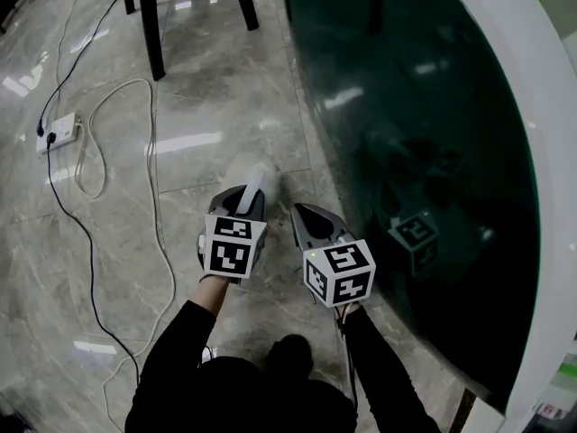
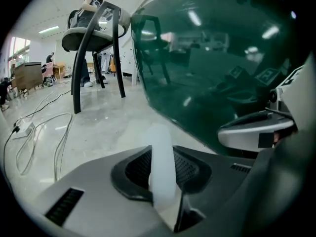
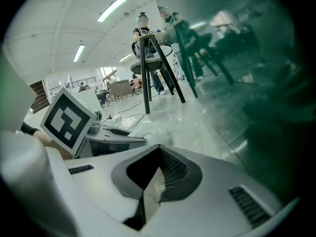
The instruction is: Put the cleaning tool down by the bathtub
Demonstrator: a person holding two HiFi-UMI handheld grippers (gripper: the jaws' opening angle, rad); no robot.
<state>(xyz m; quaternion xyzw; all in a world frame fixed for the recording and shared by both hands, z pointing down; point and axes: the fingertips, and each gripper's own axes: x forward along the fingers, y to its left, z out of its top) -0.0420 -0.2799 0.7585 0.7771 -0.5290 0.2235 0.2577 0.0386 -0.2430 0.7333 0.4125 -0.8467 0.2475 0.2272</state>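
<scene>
Head view: the left gripper (image 1: 245,207) clamps a white tool (image 1: 256,184) that juts ahead of its fingers, over the floor (image 1: 180,106) and left of the tub (image 1: 433,152). The right gripper (image 1: 311,225) hangs just beside it.

Left gripper view: fingers (image 2: 134,171) pinch the tool's shaft, with the tub to their right.

Right gripper view: fingers (image 3: 174,169) are closed together with nothing between them.

Right gripper (image 3: 159,151): grey jaws together, nothing between them. At left, the left gripper (image 3: 136,141) with its black-and-white marker cube (image 3: 68,120). At right, glossy dark green bathtub wall (image 3: 256,93). Beyond, black-legged chair (image 3: 153,68) on pale polished marble floor (image 3: 182,117).
</scene>
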